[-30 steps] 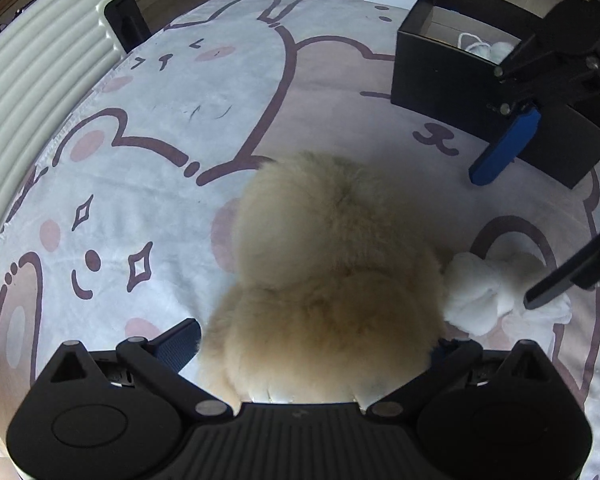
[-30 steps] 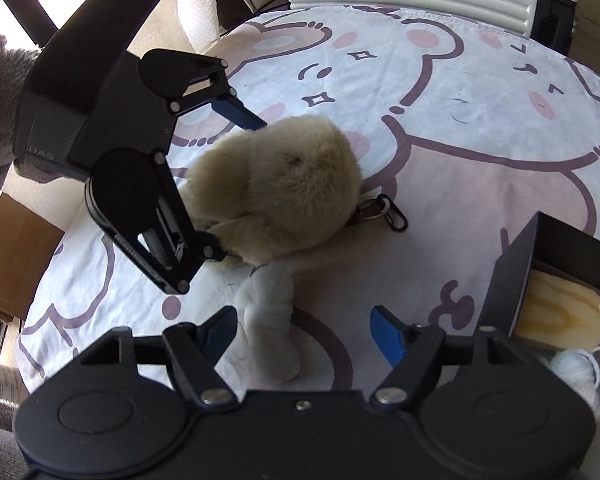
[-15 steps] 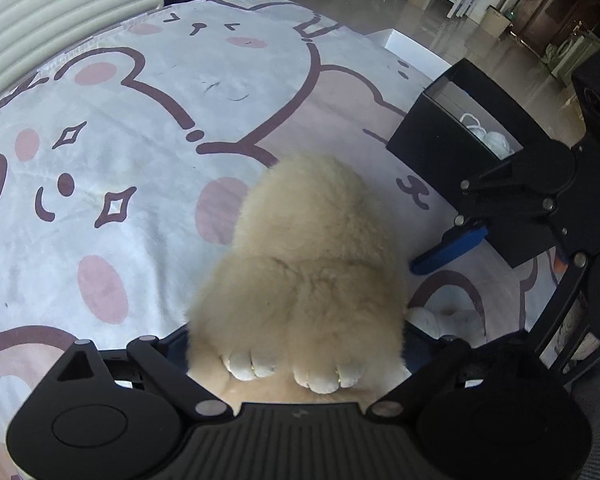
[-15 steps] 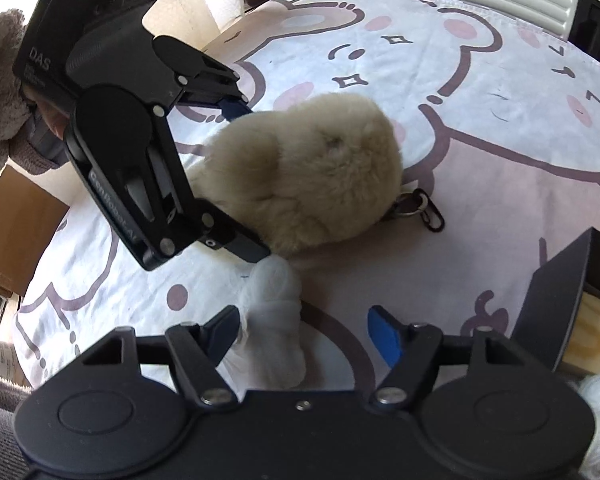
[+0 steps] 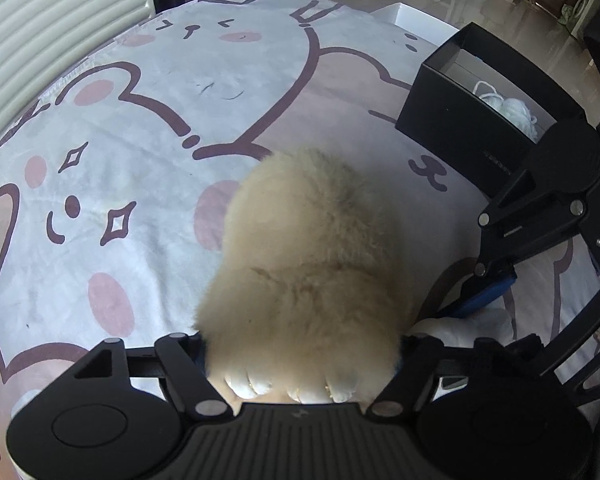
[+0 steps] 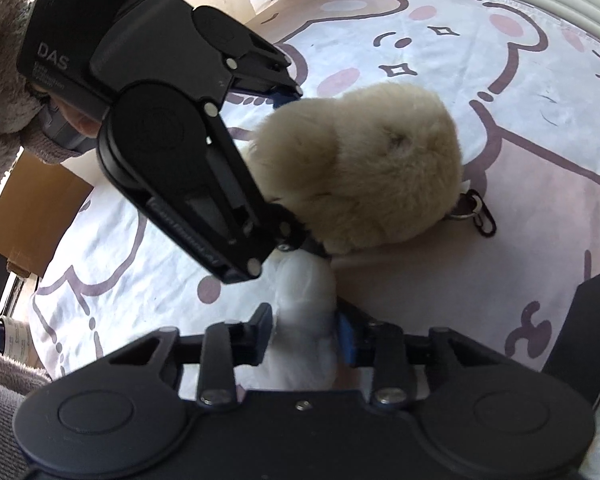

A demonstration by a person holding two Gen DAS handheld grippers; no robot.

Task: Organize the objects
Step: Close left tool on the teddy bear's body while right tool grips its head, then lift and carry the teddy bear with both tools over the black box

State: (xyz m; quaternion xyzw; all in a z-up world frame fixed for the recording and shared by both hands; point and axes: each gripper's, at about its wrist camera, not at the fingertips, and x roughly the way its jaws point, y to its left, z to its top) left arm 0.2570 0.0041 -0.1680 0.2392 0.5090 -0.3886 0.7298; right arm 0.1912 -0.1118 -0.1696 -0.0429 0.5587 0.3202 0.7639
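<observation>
Fluffy beige plush toy (image 5: 312,276) sits on the cartoon-bear cloth (image 5: 148,128) covering the table, clamped by the left tongs (image 5: 300,354). Right tongs (image 6: 304,330) pinch a white cloth bundle (image 6: 306,300) beside it. "DAS" marks the left housing.

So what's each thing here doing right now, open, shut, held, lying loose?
Left claw: shut on the beige plush toy.
Beige plush toy: gripped at its paw end.
Right claw: shut on the white plush.
White plush: squeezed between the claw's fingers.
Black box: open, white yarn inside.
Keyring clip: lying on the cloth.
</observation>
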